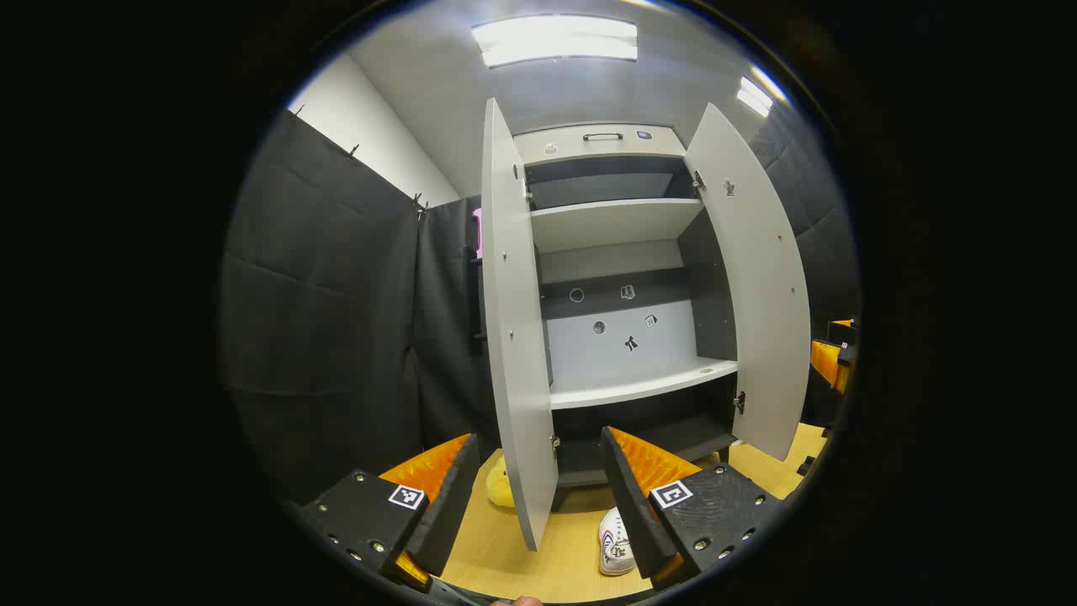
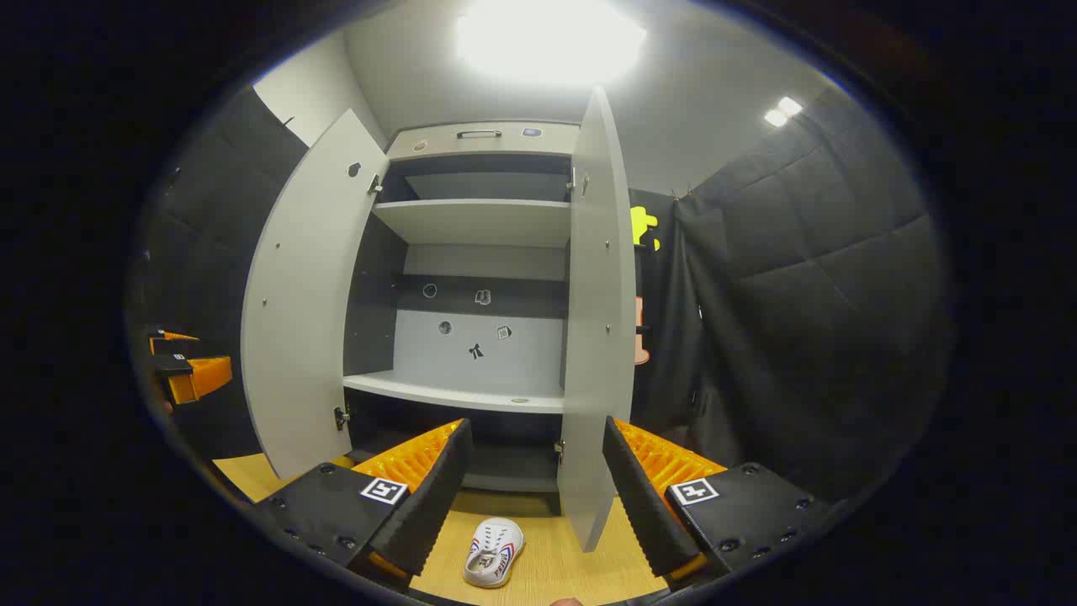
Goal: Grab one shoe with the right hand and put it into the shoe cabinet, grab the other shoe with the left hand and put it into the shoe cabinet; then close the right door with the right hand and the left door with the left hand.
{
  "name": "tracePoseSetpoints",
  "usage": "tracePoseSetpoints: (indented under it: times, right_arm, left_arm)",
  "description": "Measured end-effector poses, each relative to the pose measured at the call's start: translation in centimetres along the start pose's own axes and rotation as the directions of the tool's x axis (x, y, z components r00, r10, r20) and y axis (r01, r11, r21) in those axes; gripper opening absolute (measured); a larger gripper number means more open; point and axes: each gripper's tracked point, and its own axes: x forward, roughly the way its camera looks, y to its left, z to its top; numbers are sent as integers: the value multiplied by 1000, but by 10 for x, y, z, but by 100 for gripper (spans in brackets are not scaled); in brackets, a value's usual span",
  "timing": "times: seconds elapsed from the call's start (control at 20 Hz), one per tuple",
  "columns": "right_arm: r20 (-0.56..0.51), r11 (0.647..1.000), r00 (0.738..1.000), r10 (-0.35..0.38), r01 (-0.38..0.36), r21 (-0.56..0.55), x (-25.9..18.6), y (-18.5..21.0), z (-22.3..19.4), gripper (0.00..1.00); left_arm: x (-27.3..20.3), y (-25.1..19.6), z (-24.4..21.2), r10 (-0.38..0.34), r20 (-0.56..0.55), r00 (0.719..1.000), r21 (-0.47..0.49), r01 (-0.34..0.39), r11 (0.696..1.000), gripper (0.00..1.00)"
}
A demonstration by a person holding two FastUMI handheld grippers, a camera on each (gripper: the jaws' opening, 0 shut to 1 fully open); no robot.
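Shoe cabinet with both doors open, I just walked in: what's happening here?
A person holds two grippers facing the shoe cabinet, whose left door and right door both stand open. The left gripper and right gripper are open and hold nothing. A white shoe lies on the wooden floor in front; no shoe is visible on the shelves.

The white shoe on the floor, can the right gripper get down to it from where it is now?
Probably yes: the white shoe lies on bare floor between the open right gripper fingers, nothing over it.
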Motion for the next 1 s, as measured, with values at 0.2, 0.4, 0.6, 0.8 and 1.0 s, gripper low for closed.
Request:
tracePoseSetpoints:
  times: [0.2, 0.4, 0.6, 0.8, 1.0]
  right_arm:
    - [-7, 1000, 1000, -1, 1, -2, 3, 1, 0, 98]
    - [-6, 1000, 1000, -12, 12, 6, 3, 0, 0, 98]
    - [-12, 1000, 1000, -13, 13, 21, 4, 5, 0, 98]
    - [-22, 999, 1000, -4, 5, 37, 11, 16, 0, 97]
    - [-68, 1000, 997, 23, -22, 17, 33, 30, -14, 97]
  left_arm:
    - [3, -3, 3, -15, 8, 1000, -1, 15, 1000, 78]
    - [4, -3, 8, -19, 25, 1000, -1, 19, 1000, 78]
    - [4, -1, 11, -20, 32, 999, 0, 20, 1000, 78]
    - [0, 5, 15, -18, 41, 999, 2, 18, 1000, 78]
    - [-1, 6, 16, -3, 47, 999, 1, 3, 1000, 78]
